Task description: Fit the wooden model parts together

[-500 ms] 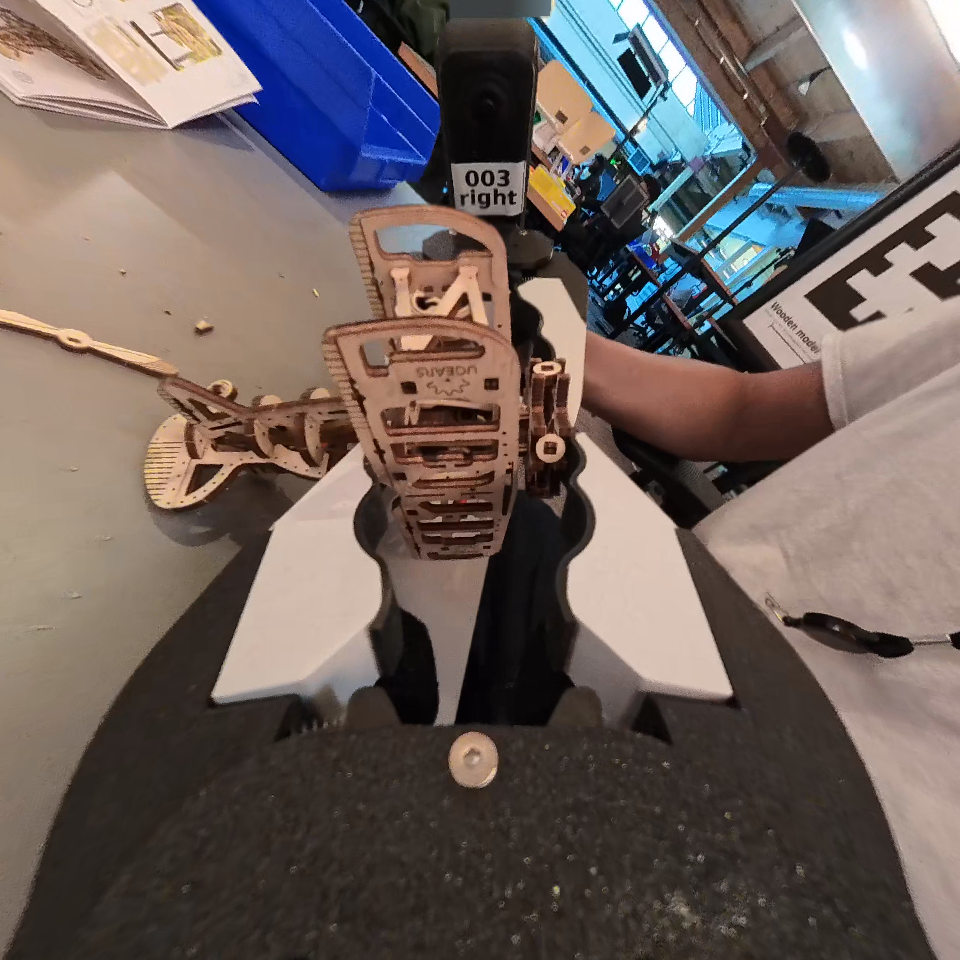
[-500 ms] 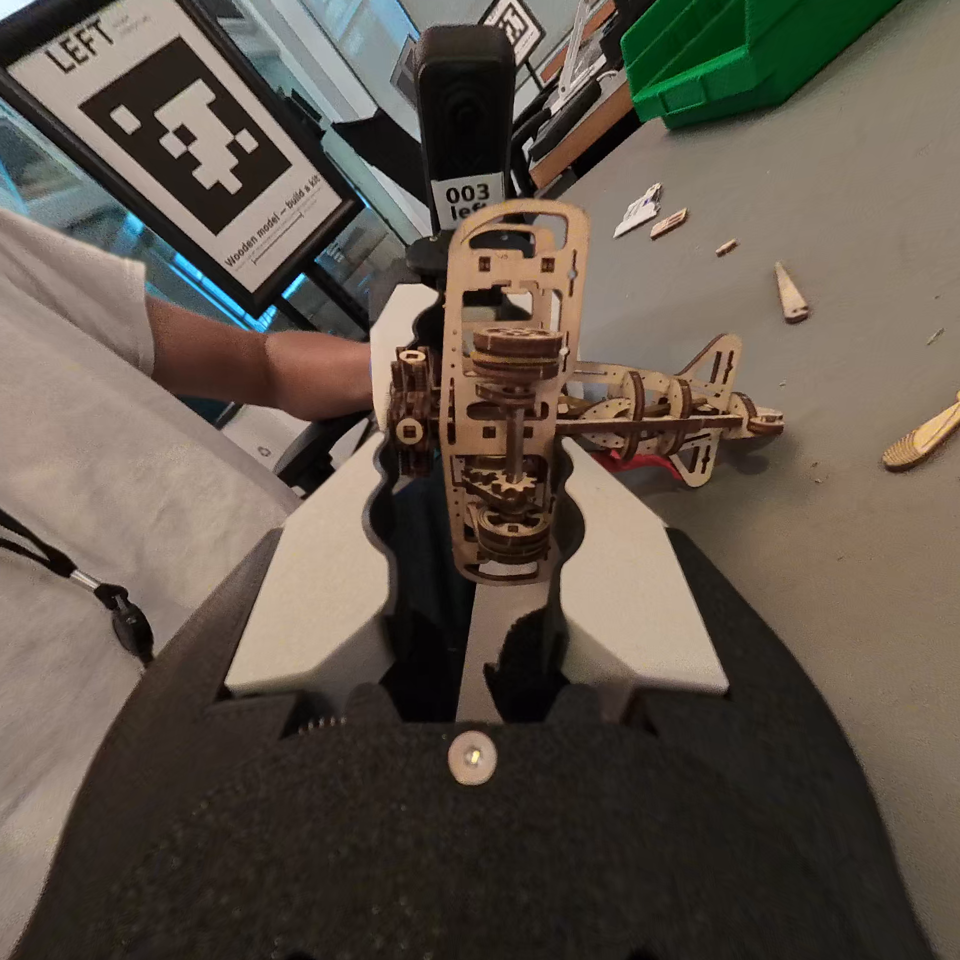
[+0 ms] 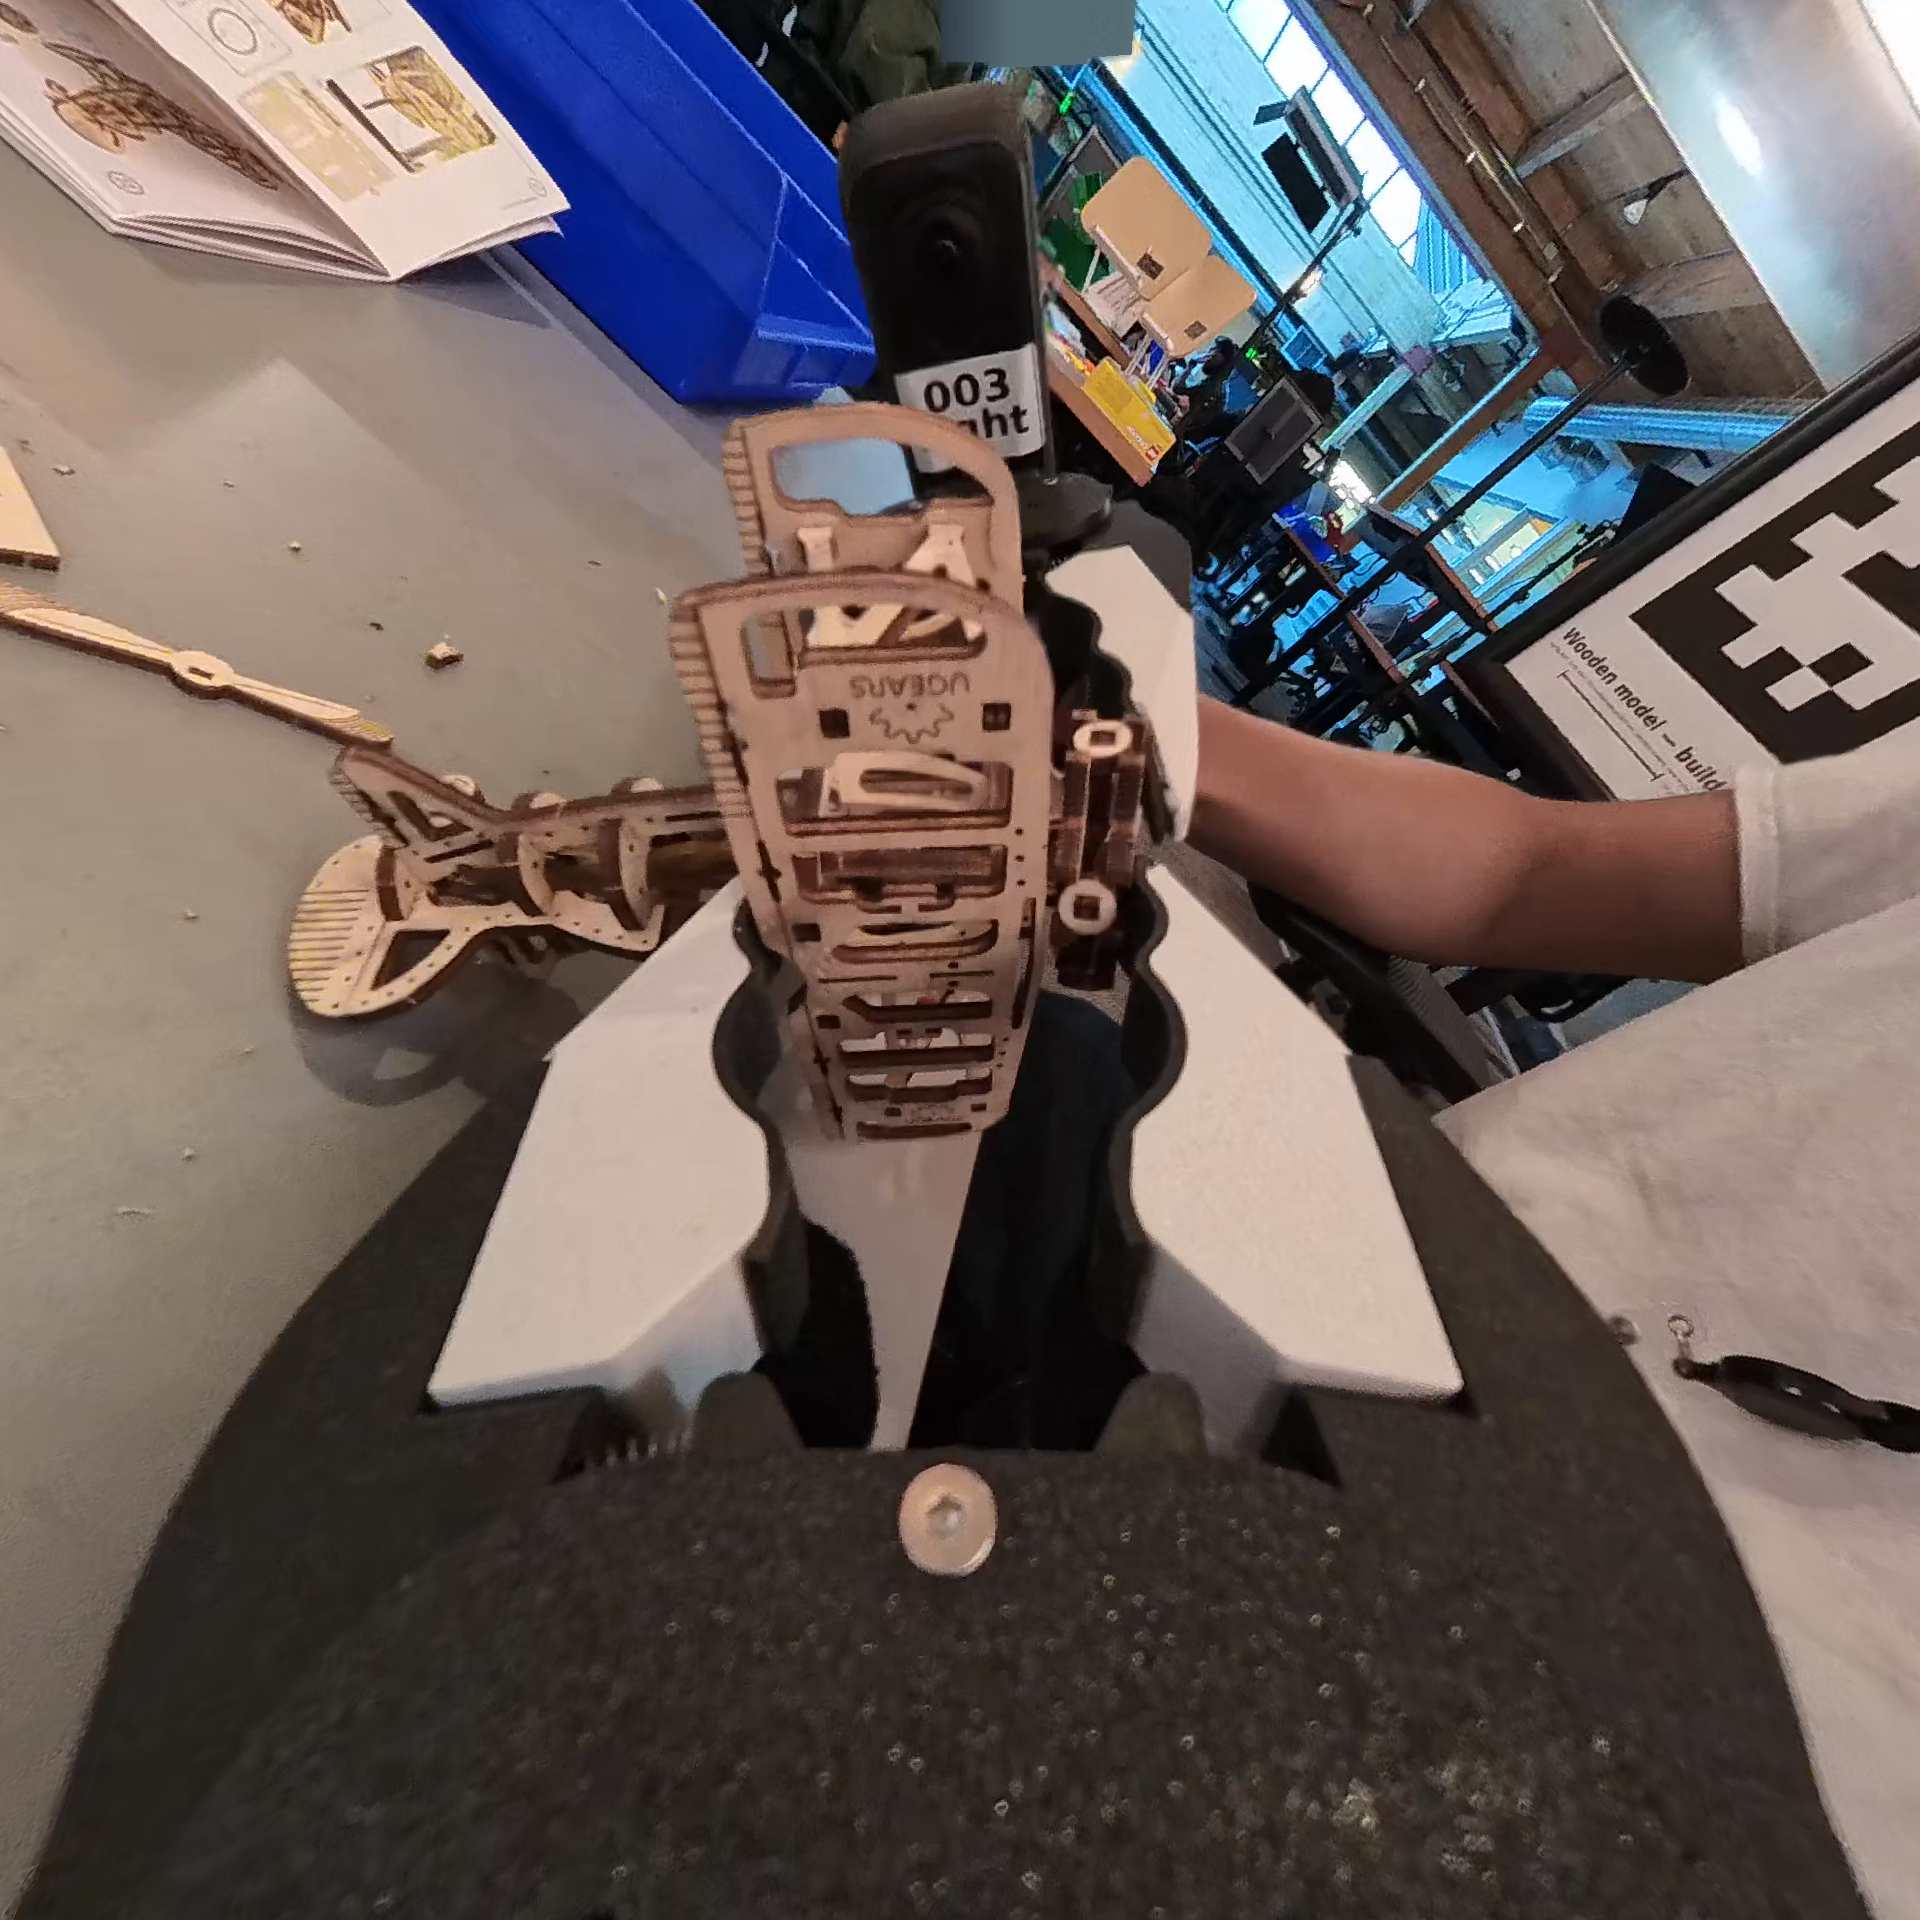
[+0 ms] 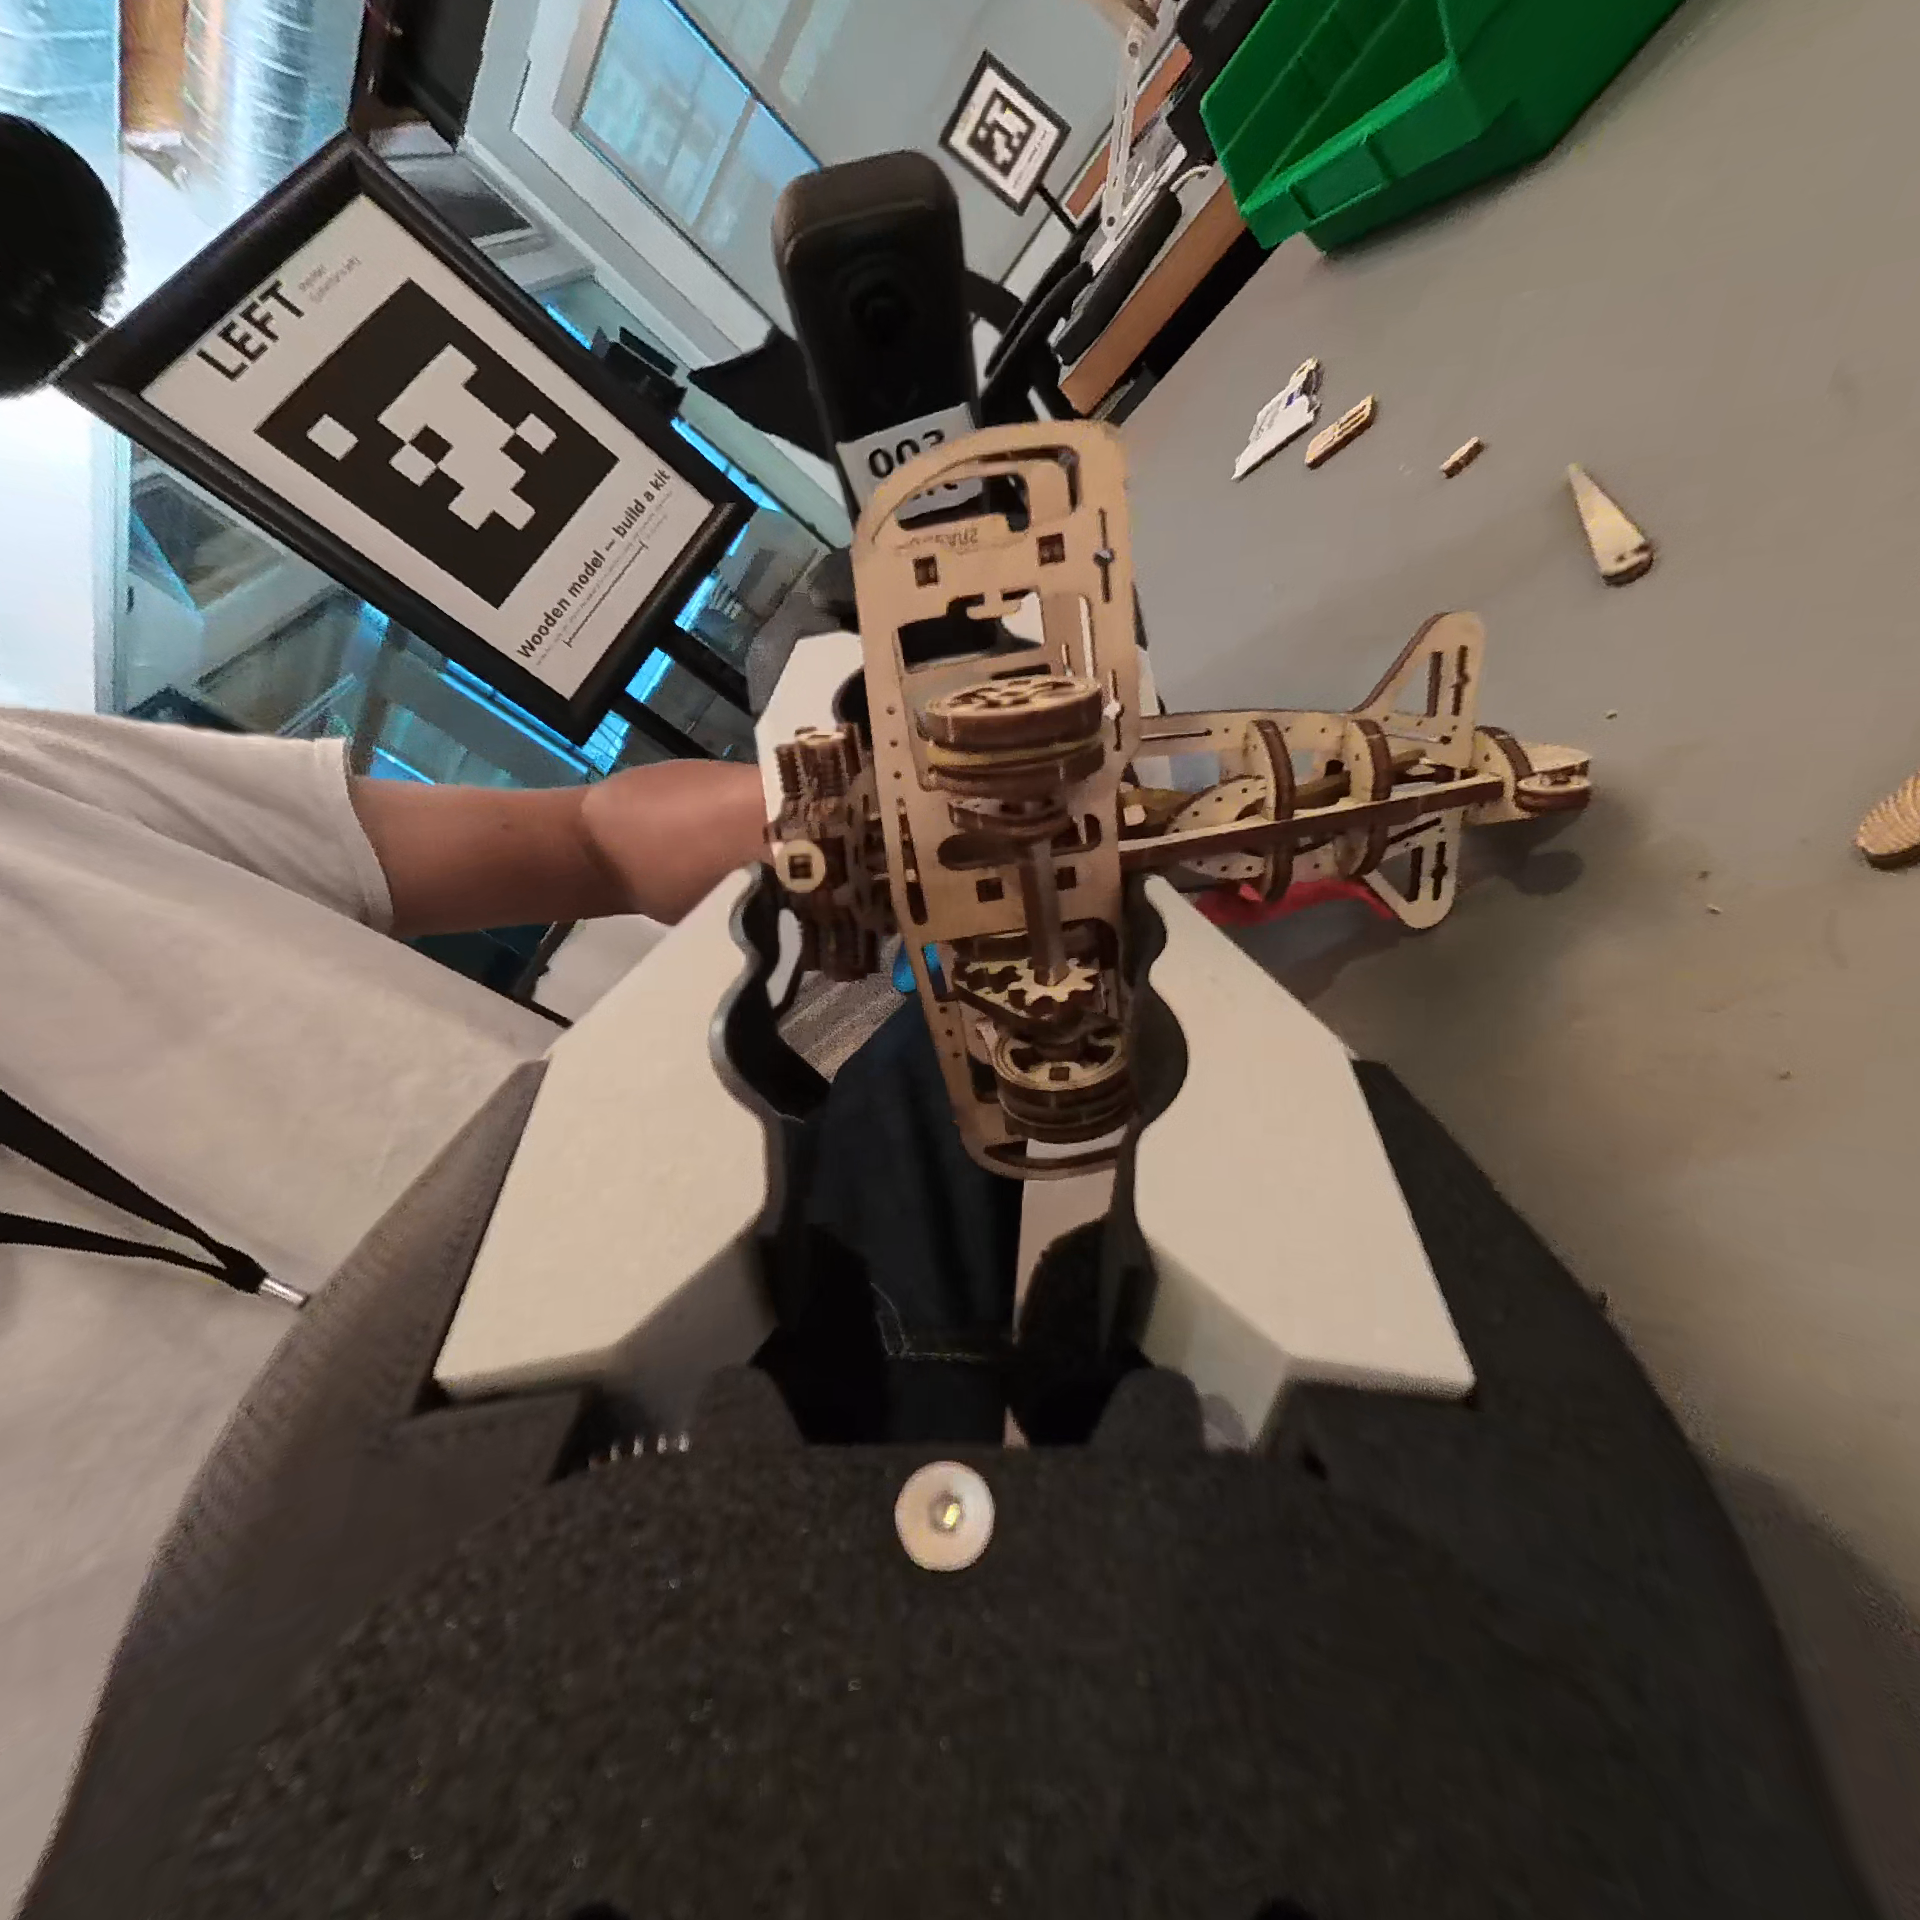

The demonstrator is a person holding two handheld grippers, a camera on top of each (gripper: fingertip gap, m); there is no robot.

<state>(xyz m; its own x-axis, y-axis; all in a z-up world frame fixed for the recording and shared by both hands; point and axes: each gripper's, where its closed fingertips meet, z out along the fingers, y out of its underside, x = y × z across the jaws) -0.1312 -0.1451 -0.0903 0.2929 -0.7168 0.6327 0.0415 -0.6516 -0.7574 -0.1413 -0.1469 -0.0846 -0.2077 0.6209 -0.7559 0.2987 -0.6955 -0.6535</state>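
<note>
Left wrist view: left tool clamps wooden plane model wings; right tool grips opposite wingtips.

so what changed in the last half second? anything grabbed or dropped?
Little. The wooden plane model now leans slightly between the fingers in both wrist views, and the background has rolled a bit, so both grippers seem to have twisted a touch. Nothing was taken or let go: the left gripper and right gripper still clamp the model from opposite sides. The loose propeller lies unmoved on the table.
</note>
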